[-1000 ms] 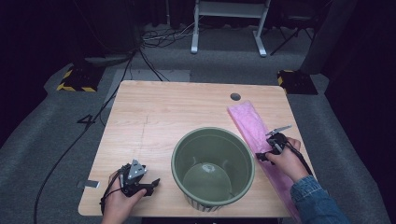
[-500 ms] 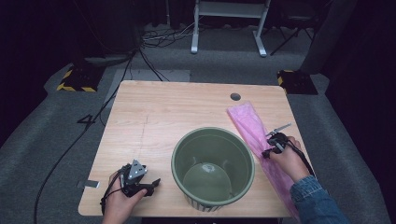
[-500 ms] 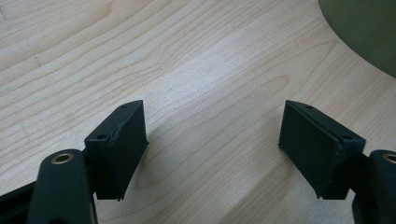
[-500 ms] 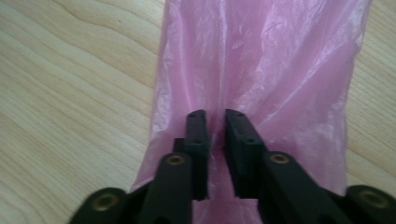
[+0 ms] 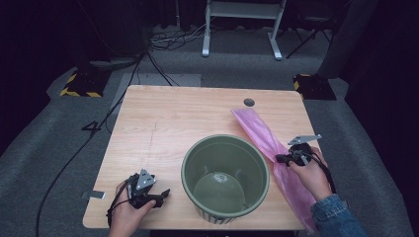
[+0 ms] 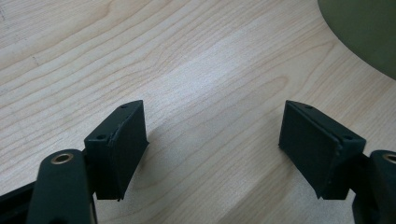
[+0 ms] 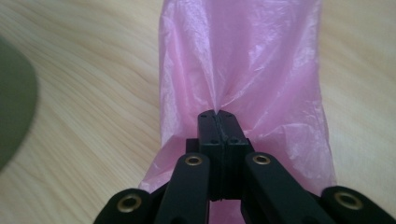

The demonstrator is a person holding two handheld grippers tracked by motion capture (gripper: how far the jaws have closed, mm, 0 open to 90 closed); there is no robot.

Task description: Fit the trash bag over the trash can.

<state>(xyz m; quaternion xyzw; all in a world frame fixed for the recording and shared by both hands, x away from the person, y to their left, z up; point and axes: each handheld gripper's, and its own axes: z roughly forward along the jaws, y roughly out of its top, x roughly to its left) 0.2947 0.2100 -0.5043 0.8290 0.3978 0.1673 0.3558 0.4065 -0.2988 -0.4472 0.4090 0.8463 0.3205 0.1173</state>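
A green bin [image 5: 226,178] stands upright near the front middle of the wooden table [image 5: 188,116]; its rim [image 6: 369,32] shows in the left gripper view. A long pink plastic bag [image 5: 269,143] lies flat to its right, running from the table's back towards the front edge. My right gripper [image 5: 279,158] has just been closing and is shut on the pink bag [image 7: 243,60], pinching a fold that puckers at its fingertips [image 7: 218,115]. My left gripper [image 5: 163,194] rests low over the table left of the bin, open, with bare wood between its jaws [image 6: 212,135].
A round cable hole [image 5: 249,102] sits near the table's back right edge. A cable runs off the table's left side across the grey floor [image 5: 74,158]. A white frame [image 5: 242,19] stands behind the table.
The right gripper closed on the pink bag and lifted slightly, raising a fold of it. The left gripper stayed where it was.
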